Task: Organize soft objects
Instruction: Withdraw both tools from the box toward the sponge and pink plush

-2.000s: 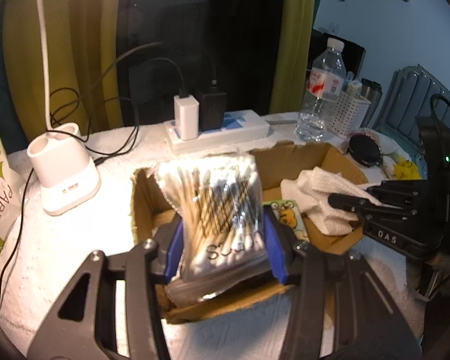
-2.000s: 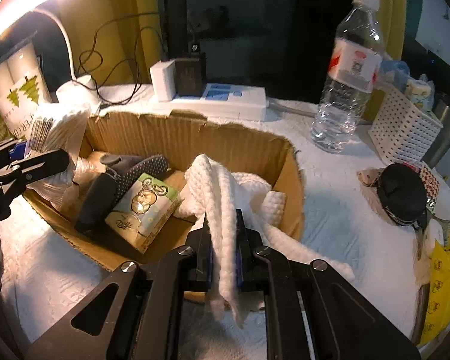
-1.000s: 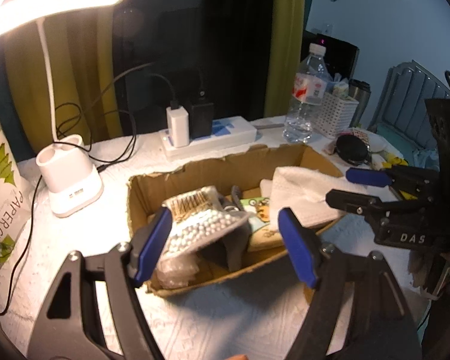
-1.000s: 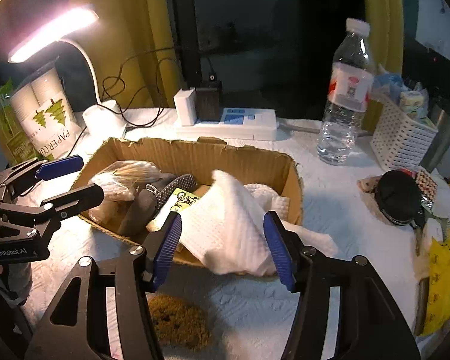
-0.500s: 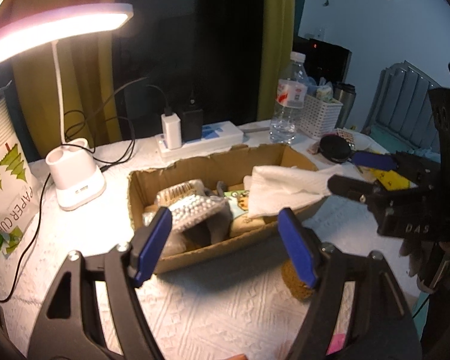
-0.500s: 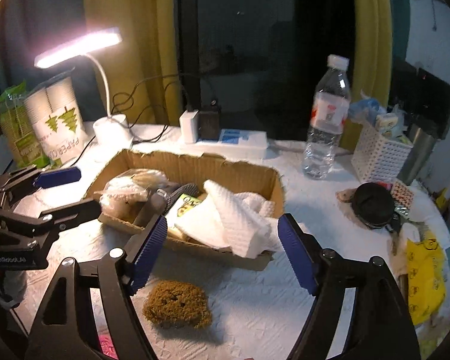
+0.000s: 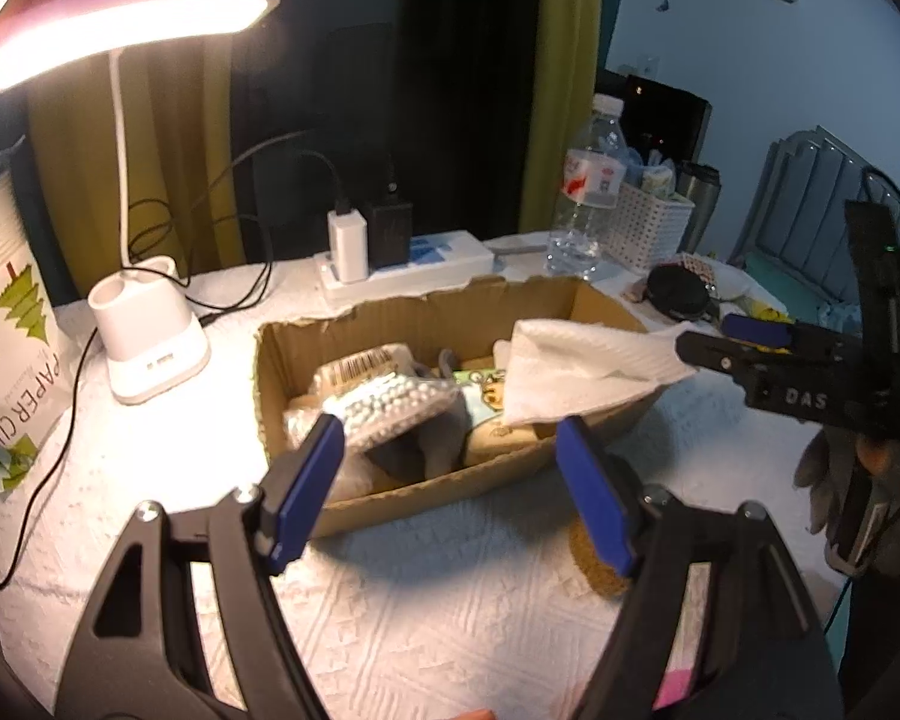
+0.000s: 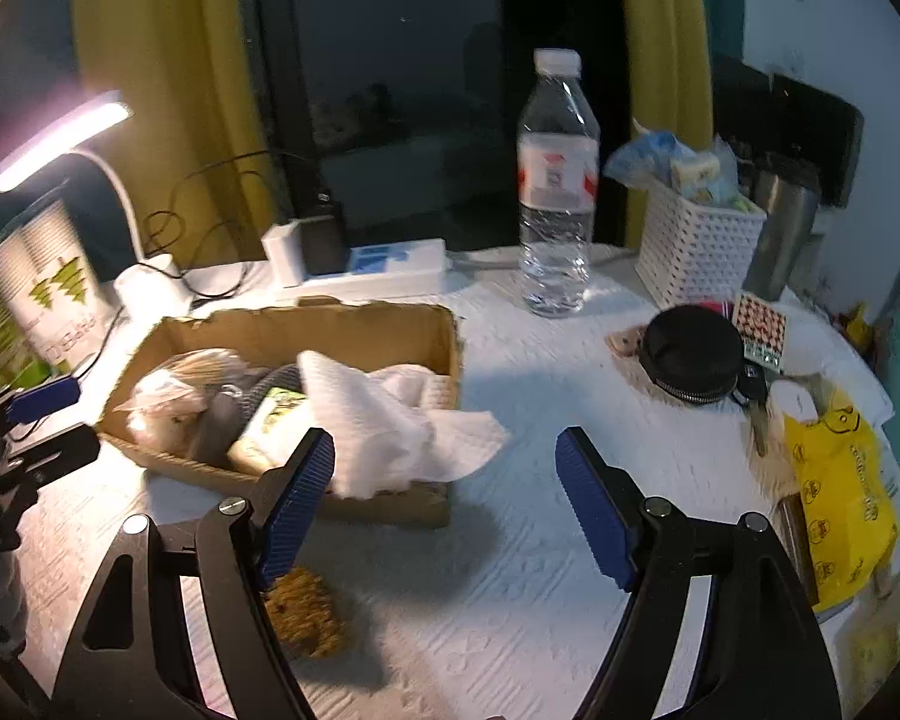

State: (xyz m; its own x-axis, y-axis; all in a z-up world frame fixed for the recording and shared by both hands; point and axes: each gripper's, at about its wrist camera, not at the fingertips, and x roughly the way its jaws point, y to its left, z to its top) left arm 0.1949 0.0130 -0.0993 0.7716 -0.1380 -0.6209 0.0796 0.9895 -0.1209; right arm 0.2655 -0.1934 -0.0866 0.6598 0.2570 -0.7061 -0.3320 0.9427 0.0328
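Both grippers are now standing back from the box [image 7: 390, 492], and they are holding nothing; two seconds ago the left one was clamping the swab bag [image 7: 384, 399] and the right one was pinching the towel [image 7: 576, 369].

Now the swab bag is lying inside the box at its left end, on top of other packets. The towel is lying at the right end and is hanging over the box rim toward the right gripper [image 7: 726, 345]. Between them a grey sock [image 7: 444, 432] and a small green packet [image 7: 480, 393] are resting in the box.

The left gripper [image 7: 450, 486] is hovering in front of the box with its jaws spread wide and empty; the box is sitting just beyond its blue pads [image 7: 306, 480]. The right gripper [image 8: 444, 498] is also wide open and empty, and in its view the box [image 8: 390, 324] with the towel [image 8: 390, 420] is lying ahead and to the left of the jaws.

A brown sponge [image 8: 303, 612] is lying on the white table cover [image 8: 510, 600], outside the box, near the front wall.

Behind the box a power strip [image 7: 408, 270] and a lit desk lamp [image 7: 150, 336] are standing. A water bottle [image 8: 555, 192], a white basket [image 8: 696, 246] and a black pouch [image 8: 690, 354] are standing to the right.
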